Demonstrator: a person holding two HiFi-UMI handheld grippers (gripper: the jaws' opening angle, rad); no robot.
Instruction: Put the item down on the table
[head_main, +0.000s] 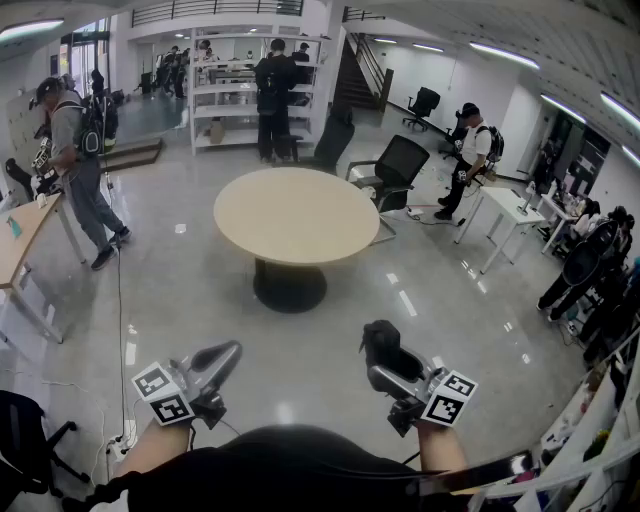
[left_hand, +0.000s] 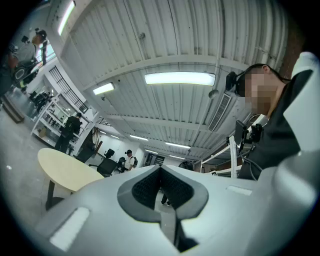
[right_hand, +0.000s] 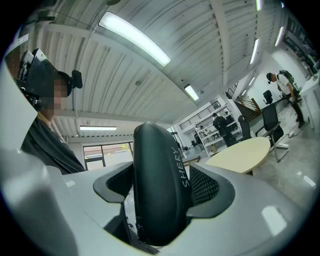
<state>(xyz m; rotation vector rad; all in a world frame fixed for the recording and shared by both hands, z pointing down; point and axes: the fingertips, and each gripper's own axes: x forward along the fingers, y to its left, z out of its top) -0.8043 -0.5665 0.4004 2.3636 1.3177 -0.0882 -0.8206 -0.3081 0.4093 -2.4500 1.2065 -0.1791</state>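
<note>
Head view: both grippers were held low at the near edge, over glossy grey floor.

Right gripper (head_main: 385, 375): jaws clamped on a black oval hard-shell case (head_main: 381, 342). In the right gripper view, the right gripper (right_hand: 161, 186) had its meshed pads (right_hand: 206, 184) pressed on either flank of the case (right_hand: 152, 165). The case stood on end between them, its rounded top well above the jaw tips (white lettering "SHERY" ran up its right side). The jaws stood fairly wide, set by the case's thickness.

Left gripper (head_main: 230, 352): the left gripper view showed the left gripper (left_hand: 160, 187) with its two dark pads (left_hand: 145, 189) together at the tip and nothing between them.

Marker cubes: one on the left gripper (head_main: 163, 393), one on the right (head_main: 449, 398), both nearest the wearer.

Location of the case: in the air over the floor, on the near side of the round beige table (head_main: 296, 215) and well apart from it. The table stood on a dark pedestal at mid-floor, and it also showed far left in the left gripper view (left_hand: 62, 170) and far right in the right gripper view (right_hand: 240, 155).

Surroundings: a black office chair (head_main: 395, 165) was just beyond the table's far right edge. White shelving (head_main: 235, 85) stood at the far wall. A person with a backpack (head_main: 80, 170) stood at the far left beside a wooden desk (head_main: 20, 235). Another person (head_main: 468, 160) stood at the far right near a white table (head_main: 505, 215).
</note>
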